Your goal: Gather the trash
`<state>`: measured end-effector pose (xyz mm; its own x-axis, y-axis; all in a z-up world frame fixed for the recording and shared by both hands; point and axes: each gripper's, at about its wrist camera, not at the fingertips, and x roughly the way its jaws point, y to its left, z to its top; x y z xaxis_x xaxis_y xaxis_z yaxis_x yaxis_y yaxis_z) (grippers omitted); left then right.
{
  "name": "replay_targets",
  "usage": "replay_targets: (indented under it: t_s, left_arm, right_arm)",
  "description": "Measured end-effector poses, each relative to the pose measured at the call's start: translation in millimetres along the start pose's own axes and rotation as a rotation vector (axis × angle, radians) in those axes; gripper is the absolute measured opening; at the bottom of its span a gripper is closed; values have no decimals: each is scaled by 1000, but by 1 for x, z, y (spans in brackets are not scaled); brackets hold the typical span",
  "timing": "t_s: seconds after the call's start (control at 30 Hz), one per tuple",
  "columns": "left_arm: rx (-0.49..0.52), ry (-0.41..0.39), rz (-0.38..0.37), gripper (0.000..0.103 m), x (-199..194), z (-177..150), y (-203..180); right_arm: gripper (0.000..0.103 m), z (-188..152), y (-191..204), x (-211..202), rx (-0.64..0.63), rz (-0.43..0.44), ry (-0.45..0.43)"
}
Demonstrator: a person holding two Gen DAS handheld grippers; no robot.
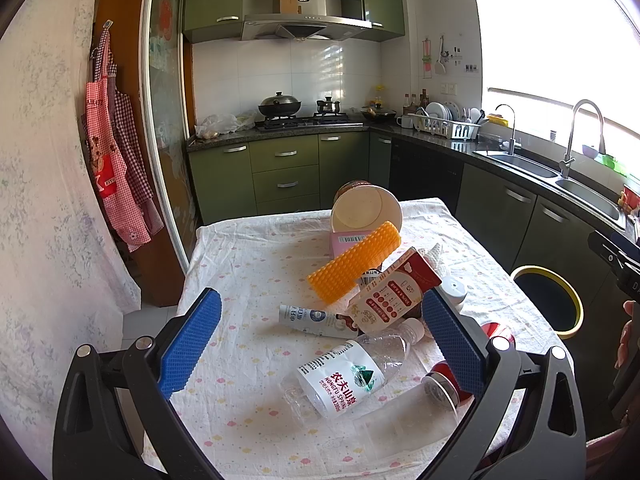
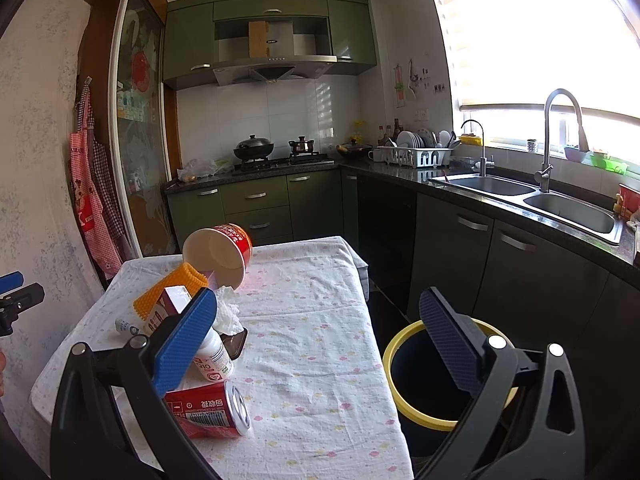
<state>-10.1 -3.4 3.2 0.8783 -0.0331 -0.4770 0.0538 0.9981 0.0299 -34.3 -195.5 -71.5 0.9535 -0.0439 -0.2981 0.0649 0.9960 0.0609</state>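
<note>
Trash heaped on bench [image 1: 240, 264]: water bottle [image 1: 344, 376], carton [image 1: 390, 296], red can [image 2: 212, 410], paper bowl [image 2: 218, 254]. Nothing collected yet, by my judgement. Left gripper [image 1: 320, 340] and right gripper [image 2: 316, 338] both have jaws spread, empty. Bin [image 2: 400, 380] stands beside bench. Next: left closes on bottle.

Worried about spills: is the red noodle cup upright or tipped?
Tipped: the red noodle cup lies on its side, open mouth facing the camera, inside looks empty.

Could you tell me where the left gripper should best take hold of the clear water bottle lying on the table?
Grip the water bottle across its labelled middle, coming from above. It lies on its side between the open left gripper fingers, cap pointing away; the round body there looks widest and clear of the carton.
</note>
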Motion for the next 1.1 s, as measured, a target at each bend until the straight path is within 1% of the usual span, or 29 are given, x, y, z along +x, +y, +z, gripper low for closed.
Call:
replay_targets:
  t_s: [0.4, 0.53, 0.63, 0.73, 0.9, 0.93, 0.97, 1.03, 1.1]
  left_arm:
    - [6, 16, -3, 99, 6, 0, 1]
    - [9, 29, -3, 99, 17, 3, 3]
    - [19, 37, 1, 99, 31, 8, 6]
    - [27, 41, 7, 99, 50, 18, 11]
    - [-3, 34, 20, 99, 90, 40, 30]
    - [-15, 36, 20, 99, 100, 46, 36]
    - [-24, 40, 29, 99, 107, 50, 40]
    - [-34, 49, 52, 99, 124, 57, 48]
    - [-35, 64, 60, 99, 140, 63, 54]
  right_arm:
    - [97, -1, 2, 6, 0, 0, 10]
    - [97, 3, 4, 14, -15, -7, 19]
    - [97, 9, 5, 28, -42, -8, 20]
    - [97, 17, 9, 53, -84, 7, 30]
    - [97, 35, 15, 117, -141, 86, 92]
    - [97, 40, 18, 133, -146, 118, 111]
    - [97, 44, 22, 146, -152, 151, 120]
    - [97, 51, 33, 173, -187, 176, 130]
    - [96, 56, 53, 200, -232, 214, 152]
